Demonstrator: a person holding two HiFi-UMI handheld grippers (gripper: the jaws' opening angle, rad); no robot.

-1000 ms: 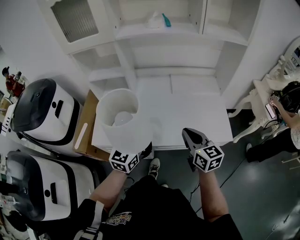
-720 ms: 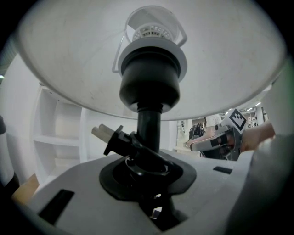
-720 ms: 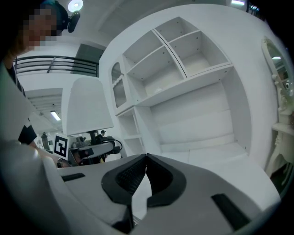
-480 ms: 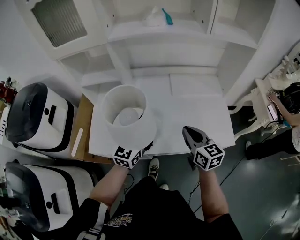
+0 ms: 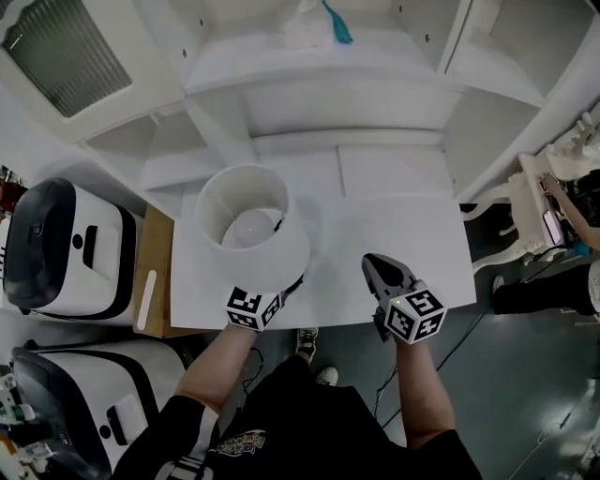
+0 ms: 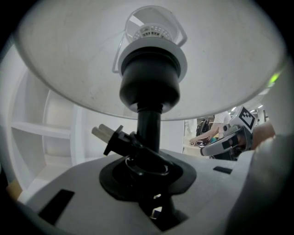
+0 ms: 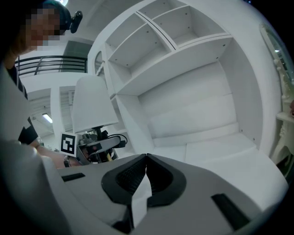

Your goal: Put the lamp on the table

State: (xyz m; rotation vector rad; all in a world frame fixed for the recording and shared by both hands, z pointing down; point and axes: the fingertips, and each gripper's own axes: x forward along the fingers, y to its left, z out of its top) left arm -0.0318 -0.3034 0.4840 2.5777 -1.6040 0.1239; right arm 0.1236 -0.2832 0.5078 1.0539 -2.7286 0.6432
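- L gripper: jaws clenching on the lamp, low on its thin black stem. Grey moulded fingers w/ a black surround are closing round it.
- Black 2-pin plug w/ pale flat prongs is poking out left, just beside the stem. Its cord is bunching at the grip.
- Above the grip, a glossy black round socket collar is sitting under a white ring. Both are inside a matte white drum shade that is flaring slightly downward.
- Lamp is standing upright over the front-left part of the table. Can't tell if its foot is touching the top.
- R gripper: ribbed black pads are pressing together at the tips, gripping nothing. It is hovering over the table nr the front edge, right of the lamp & apart from it.
- Each gripper is carrying a marker cube showing black-and-white square block patterns.
- Table is smooth, white and rectangular. A white hutch w/ open cubbies is rising behind it, w/ a teal item lying on an upper shelf.
- Left of the table, a brown board and rounded white machines w/ black lids are sitting on the floor.
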